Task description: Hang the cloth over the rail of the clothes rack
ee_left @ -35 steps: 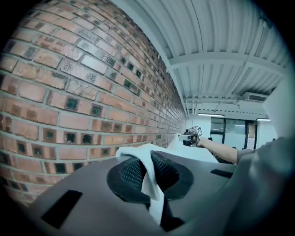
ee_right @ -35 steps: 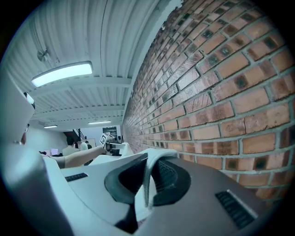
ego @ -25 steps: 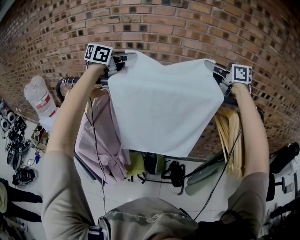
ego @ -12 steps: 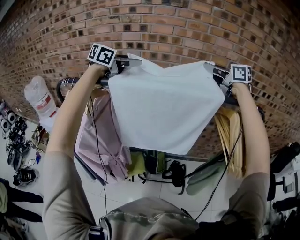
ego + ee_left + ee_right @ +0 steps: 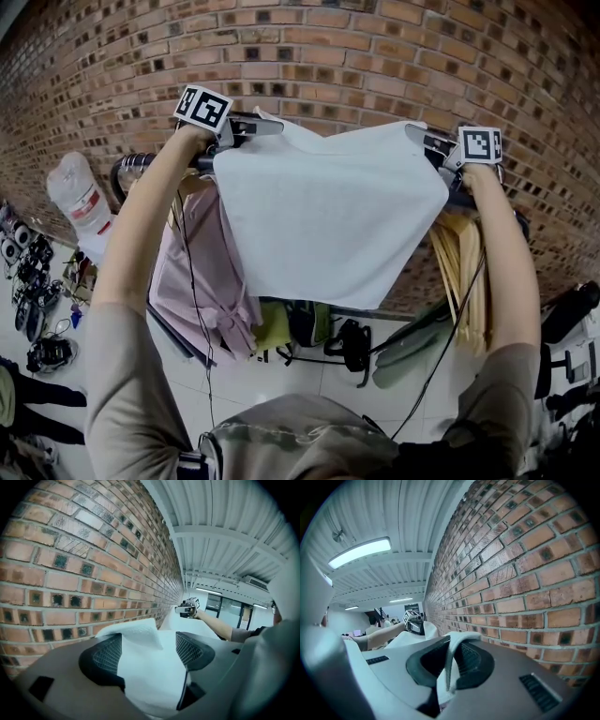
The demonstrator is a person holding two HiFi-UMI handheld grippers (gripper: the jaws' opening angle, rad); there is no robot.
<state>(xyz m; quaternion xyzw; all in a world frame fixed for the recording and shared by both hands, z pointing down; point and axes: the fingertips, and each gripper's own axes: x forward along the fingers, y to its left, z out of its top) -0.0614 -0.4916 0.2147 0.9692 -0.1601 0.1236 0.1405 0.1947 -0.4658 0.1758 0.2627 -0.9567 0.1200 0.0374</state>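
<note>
The left gripper has just opened its jaws wide, and its corner of the white cloth lies slack between them. The cloth drapes over the rail, beside a pink garment. The right gripper is clamped on the other corner. The release looks half done: next, the right jaws should part, then both grippers should back off without dragging the cloth.

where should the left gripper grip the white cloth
The white cloth's upturned left corner, approached level from the left end: it stands loose between the left gripper's jaws, which have just been opening, while the right gripper pinches the far corner.
</note>
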